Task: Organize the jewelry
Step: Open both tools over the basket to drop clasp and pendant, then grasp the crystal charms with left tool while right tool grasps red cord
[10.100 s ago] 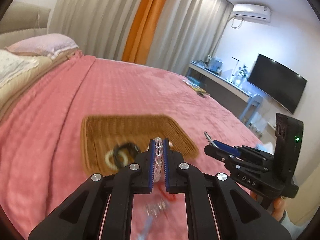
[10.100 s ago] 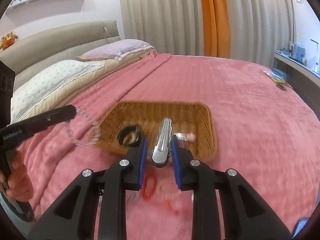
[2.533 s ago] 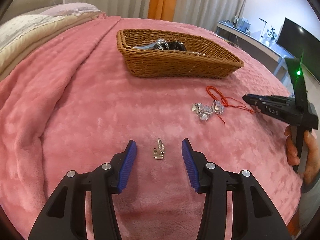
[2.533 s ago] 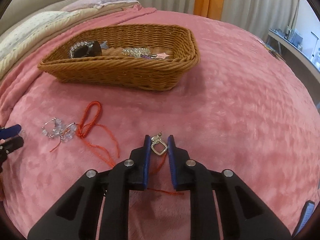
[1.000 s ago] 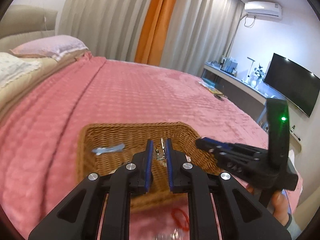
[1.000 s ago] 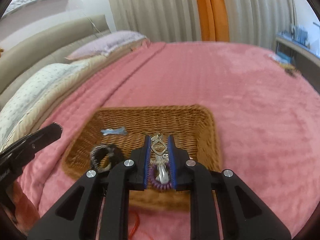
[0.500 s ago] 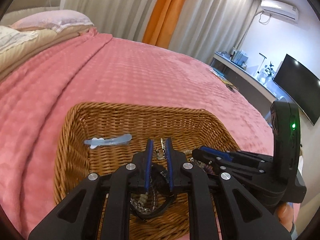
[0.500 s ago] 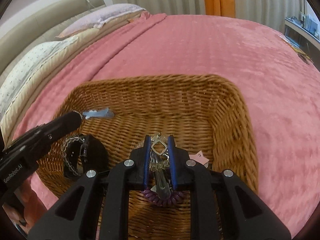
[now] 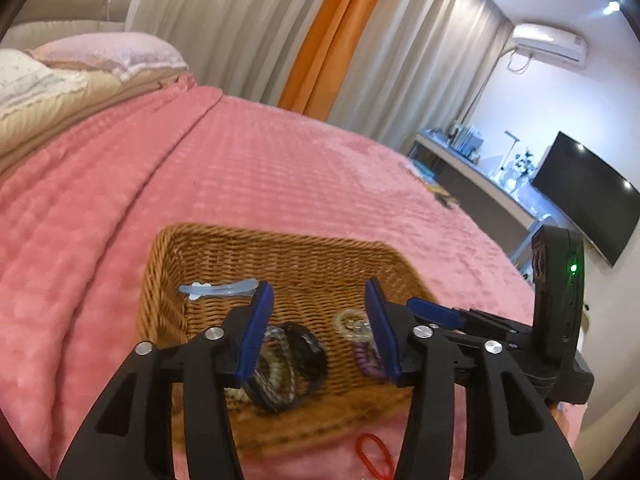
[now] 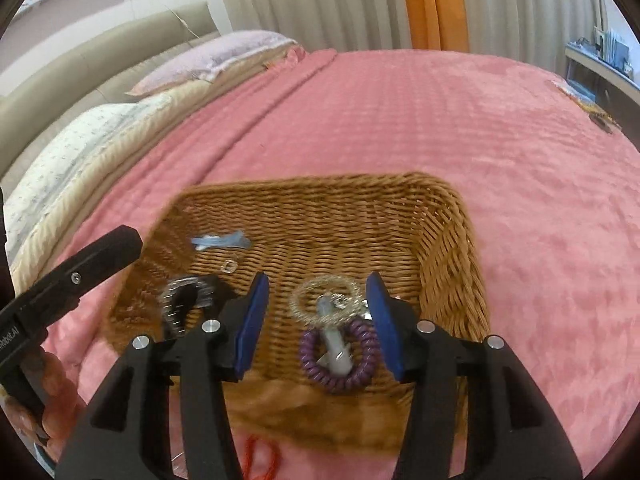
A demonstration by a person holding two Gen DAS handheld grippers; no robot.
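Observation:
A brown wicker basket (image 9: pixel 280 237) (image 10: pixel 452 240) lies on the pink bedspread and holds several pieces. Among them are a pale blue hair clip (image 9: pixel 218 288) (image 10: pixel 220 240), a black bangle with beads (image 9: pixel 290 360) (image 10: pixel 192 298) and a purple coil tie (image 10: pixel 340 362) around a silver clip (image 10: pixel 334 340). A beaded ring (image 10: pixel 324 300) and a small metal charm (image 10: pixel 229 266) lie there too. My left gripper (image 9: pixel 318 292) hovers over the basket, jaws opening, nothing between them. My right gripper (image 10: pixel 318 284) hangs beside it, also opening and empty.
A red cord (image 9: pixel 374 456) (image 10: pixel 260 456) lies on the bedspread in front of the basket. Pillows (image 10: pixel 216 56) and a headboard are at the far left. A desk and a dark screen (image 9: pixel 588 200) stand to the right of the bed.
Both grippers have opened over the basket and let go of the small metal pieces they held. The pieces now lie inside. Both hands have drawn back a little from the basket.

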